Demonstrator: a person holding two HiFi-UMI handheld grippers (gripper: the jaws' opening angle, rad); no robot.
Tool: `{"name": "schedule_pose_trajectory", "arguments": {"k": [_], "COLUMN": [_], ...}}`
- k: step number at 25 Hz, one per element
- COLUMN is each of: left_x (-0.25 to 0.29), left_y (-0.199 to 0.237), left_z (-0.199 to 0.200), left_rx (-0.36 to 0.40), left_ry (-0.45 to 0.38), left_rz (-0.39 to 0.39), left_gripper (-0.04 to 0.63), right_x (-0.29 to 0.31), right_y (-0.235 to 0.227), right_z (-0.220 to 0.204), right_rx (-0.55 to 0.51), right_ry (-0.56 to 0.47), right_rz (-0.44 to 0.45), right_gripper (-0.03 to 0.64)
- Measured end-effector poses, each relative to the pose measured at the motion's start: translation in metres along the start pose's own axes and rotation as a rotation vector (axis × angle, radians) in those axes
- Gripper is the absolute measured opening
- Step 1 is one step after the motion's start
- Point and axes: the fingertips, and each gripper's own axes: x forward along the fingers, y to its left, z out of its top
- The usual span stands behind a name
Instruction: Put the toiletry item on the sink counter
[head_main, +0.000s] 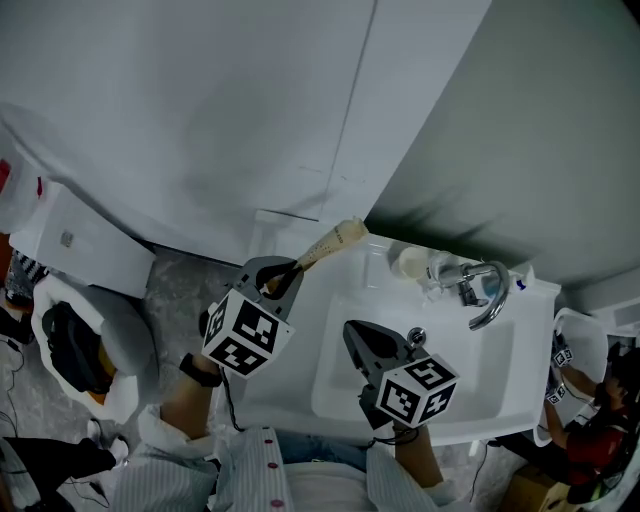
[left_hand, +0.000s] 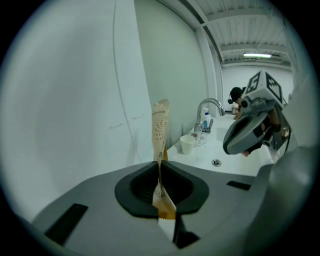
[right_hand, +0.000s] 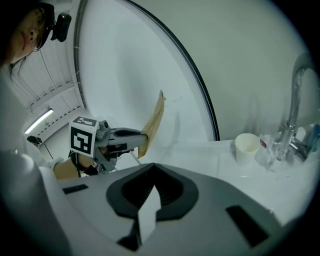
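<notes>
The left gripper (left_hand: 159, 170) pinches the lower end of the beige sachet (left_hand: 160, 125), which rises upright out of its jaws; the right gripper (right_hand: 150, 172) has jaws together, empty

Dim, cool light; fisheye-warped, dark-vignetted edges.

Grey handheld two-jaw grippers: two, namely the left gripper (head_main: 283, 278) and the right gripper (head_main: 362, 338). Black-and-white square-marker cubes (head_main: 245, 333): two, one on each gripper. Long tan paper toiletry packet (head_main: 330, 245): one. Small white paper cup (head_main: 410, 263): one. Curved chrome tap (head_main: 487, 300): one. White rectangular ceramic sink (head_main: 480, 375): one, with one round metal drain (head_main: 417, 335). The small items crowded beside the tap are too blurred together to count.
</notes>
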Motion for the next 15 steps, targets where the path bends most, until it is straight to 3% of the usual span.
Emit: {"name": "schedule_pose_trajectory", "arguments": {"k": [6,15], "left_x": [0.021,0.071], "left_y": [0.007,0.0], "left_z": [-0.008,-0.033], "left_rx": [0.081,0.297], "left_ry": [0.015,0.113], "left_rz": [-0.001,-0.034], "left_gripper": [0.029,0.029], "right_x": [0.006,0.017], "right_y": [-0.007,-0.018], "right_z": [-0.009,-0.021], "right_rx": [0.033,0.077], "right_ry": [0.026,0.064], "right_rz": [-0.001,-0.009], "right_gripper": [0.009,0.009]}}
